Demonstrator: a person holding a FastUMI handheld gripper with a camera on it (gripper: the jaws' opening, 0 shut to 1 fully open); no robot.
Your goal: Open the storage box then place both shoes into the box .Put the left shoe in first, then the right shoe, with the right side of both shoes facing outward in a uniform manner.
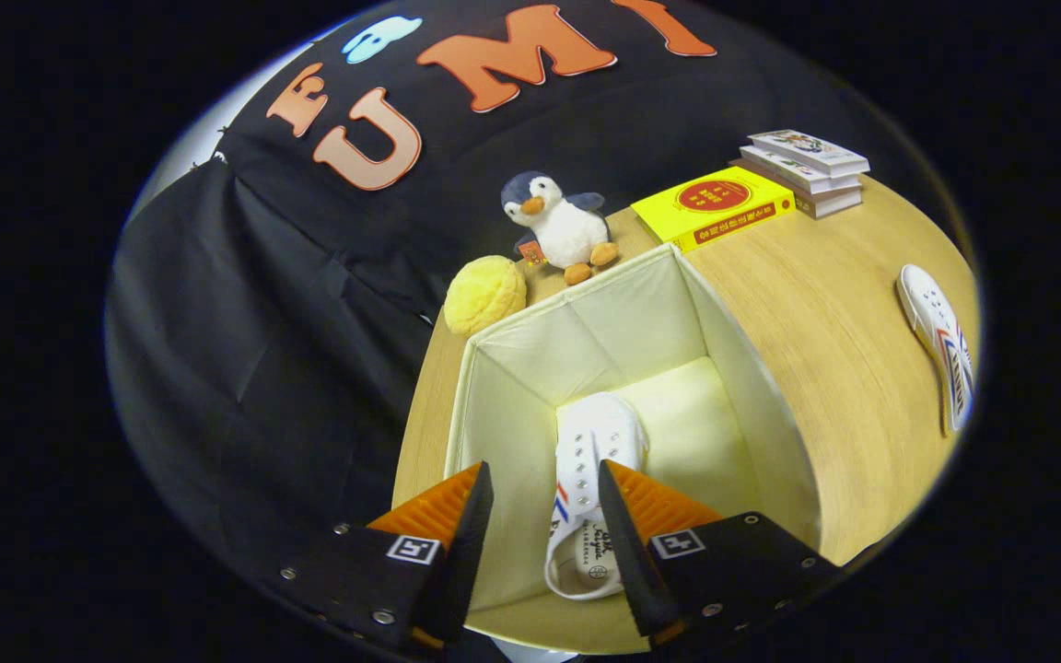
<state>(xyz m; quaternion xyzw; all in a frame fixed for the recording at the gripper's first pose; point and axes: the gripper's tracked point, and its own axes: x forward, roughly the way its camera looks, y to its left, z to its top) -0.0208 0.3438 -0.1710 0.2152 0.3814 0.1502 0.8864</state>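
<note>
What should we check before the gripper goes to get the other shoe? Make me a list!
1. Storage box open: ok.
2. First shoe inside the box, on its floor: ok.
3. Gripper let go: ok, fingers spread, the shoe lying loose between them.
4. Second shoe ready on the table, out beyond the box: ok.
5. Room left in the box beside the first shoe: ok.
6. First shoe is the left one, right side facing outward: cannot tell.
</note>
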